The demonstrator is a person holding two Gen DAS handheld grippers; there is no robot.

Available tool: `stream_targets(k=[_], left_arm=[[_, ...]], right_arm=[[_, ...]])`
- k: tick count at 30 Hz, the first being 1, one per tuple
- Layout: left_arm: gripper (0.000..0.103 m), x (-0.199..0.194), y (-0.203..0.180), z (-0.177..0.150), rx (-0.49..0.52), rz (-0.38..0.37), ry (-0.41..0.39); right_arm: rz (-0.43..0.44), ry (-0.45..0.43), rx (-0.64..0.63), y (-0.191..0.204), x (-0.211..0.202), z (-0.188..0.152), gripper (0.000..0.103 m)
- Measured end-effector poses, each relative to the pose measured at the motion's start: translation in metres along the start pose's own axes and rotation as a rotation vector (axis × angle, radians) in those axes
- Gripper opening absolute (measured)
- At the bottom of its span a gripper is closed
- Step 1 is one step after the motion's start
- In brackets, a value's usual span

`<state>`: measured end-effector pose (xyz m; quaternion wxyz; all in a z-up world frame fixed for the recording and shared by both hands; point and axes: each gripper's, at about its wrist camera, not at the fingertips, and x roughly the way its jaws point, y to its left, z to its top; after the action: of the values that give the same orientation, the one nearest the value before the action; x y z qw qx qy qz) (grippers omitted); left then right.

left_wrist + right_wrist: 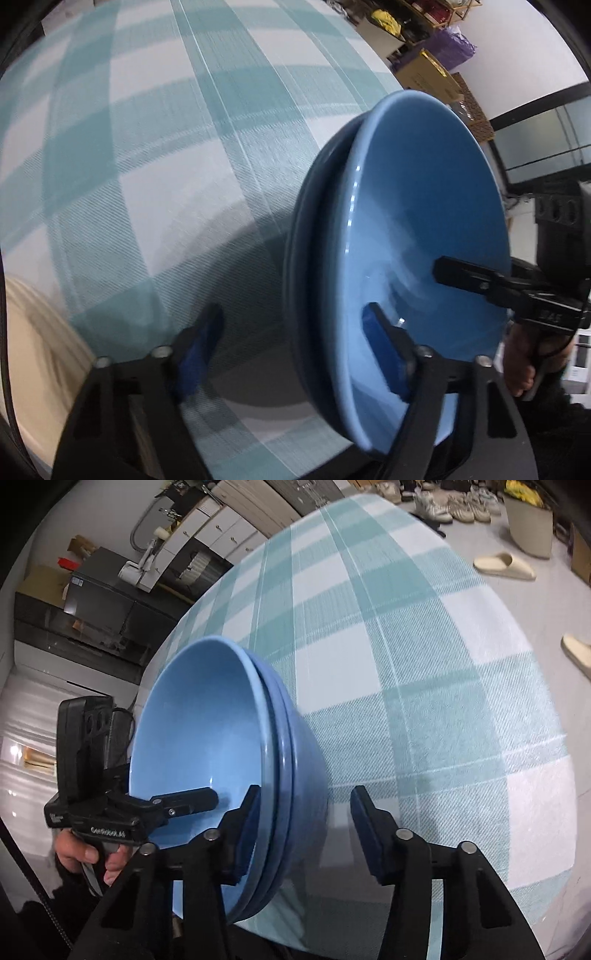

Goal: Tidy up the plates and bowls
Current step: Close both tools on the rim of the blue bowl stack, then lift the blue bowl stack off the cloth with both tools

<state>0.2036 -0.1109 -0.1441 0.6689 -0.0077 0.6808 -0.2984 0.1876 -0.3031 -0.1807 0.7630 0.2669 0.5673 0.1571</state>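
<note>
A stack of nested blue bowls stands on the teal-and-white checked tablecloth (166, 166), a light blue bowl (424, 221) on top and darker ones (299, 760) under it. My left gripper (291, 350) straddles the stack's wall, one pad inside the top bowl and the other outside, apart from the wall. My right gripper (306, 830) straddles the opposite side the same way: its inner pad lies at the wall, and a gap shows at the outer pad. Each view shows one of the other gripper's fingers (458, 275) (192, 801) inside the bowl.
A cream, blurred round thing (33, 350) lies at the lower left. The stack sits close to the table's edge (159, 657). Past the table are boxes (432, 74), cabinets (221, 528), slippers (506, 566) and shoes on the floor. A person's hand (77, 853) holds the left gripper.
</note>
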Motion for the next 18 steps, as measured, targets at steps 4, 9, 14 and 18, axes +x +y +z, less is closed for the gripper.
stream_targets(k=[4,9,14,18], left_arm=[[0.041,0.000,-0.002,0.002,0.002,-0.041,0.045],[0.023,-0.004,0.001,0.006,-0.039,-0.077,0.087],[0.021,-0.005,-0.001,0.008,-0.009,-0.065,0.111],[0.019,-0.005,0.000,0.008,-0.015,-0.063,0.140]], right_arm=[[0.015,0.041,0.036,-0.002,0.005,0.004,0.032],[-0.017,0.075,0.031,0.003,0.009,0.009,0.028],[-0.066,0.120,0.002,0.009,0.011,0.014,0.024],[-0.137,0.150,-0.074,0.020,0.013,0.016,0.021]])
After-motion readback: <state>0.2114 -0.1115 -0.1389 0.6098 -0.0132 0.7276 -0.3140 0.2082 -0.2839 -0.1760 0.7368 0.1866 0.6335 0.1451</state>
